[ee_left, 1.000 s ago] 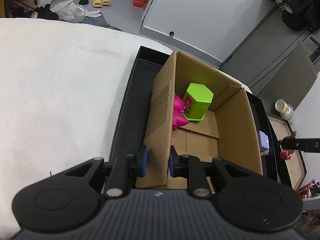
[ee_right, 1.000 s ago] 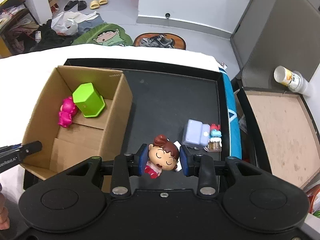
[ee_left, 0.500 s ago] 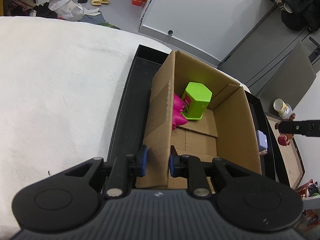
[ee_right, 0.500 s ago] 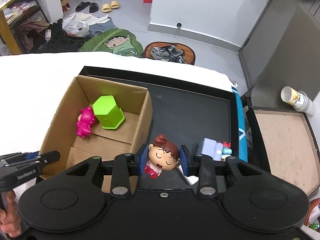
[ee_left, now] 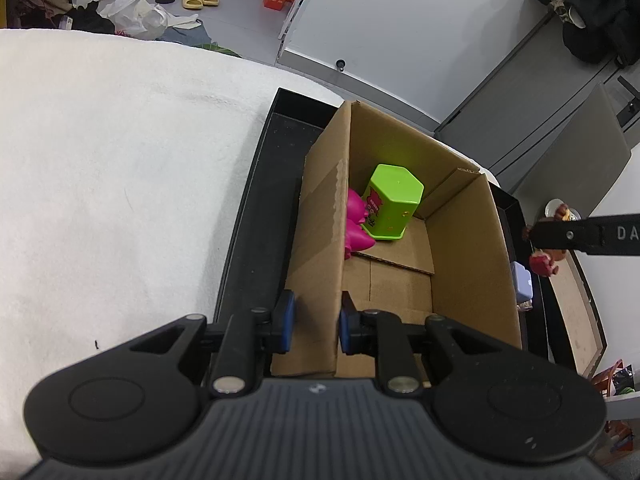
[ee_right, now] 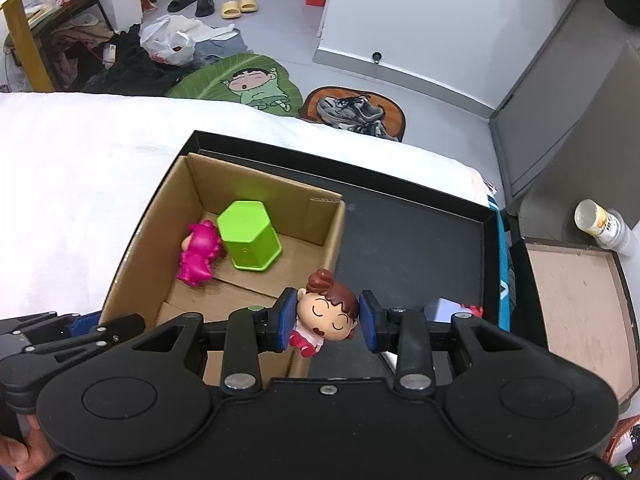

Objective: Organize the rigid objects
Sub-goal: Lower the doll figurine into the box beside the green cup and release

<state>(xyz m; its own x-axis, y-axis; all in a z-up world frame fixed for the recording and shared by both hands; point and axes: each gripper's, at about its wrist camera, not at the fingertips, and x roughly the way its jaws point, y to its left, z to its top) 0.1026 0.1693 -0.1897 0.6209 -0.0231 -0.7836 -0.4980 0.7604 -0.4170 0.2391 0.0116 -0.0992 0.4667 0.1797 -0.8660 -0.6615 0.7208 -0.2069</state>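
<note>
A cardboard box point(ee_left: 468, 248) point(ee_right: 160, 216) stands in a black tray point(ee_right: 416, 248). Inside it lie a green hexagonal container point(ee_left: 392, 208) point(ee_right: 250, 236) and a pink figurine point(ee_left: 356, 224) point(ee_right: 198, 258). My left gripper point(ee_left: 316, 322) is shut on the box's near left wall. My right gripper point(ee_right: 328, 320) is shut on a doll figurine point(ee_right: 328, 312) with brown hair and holds it above the box's right wall. A lilac block point(ee_left: 522, 286) point(ee_right: 440, 308) with a small figure beside it sits in the tray to the right of the box.
The tray lies on a white cloth point(ee_left: 120, 184). A brown-bottomed tray point(ee_right: 576, 300) and a can point(ee_right: 602, 224) are to the right. Shoes, bags and a mat lie on the floor beyond.
My right gripper with the doll has moved left and up, from over the tray to above the box's right wall. The left gripper keeps its hold on the box wall.
</note>
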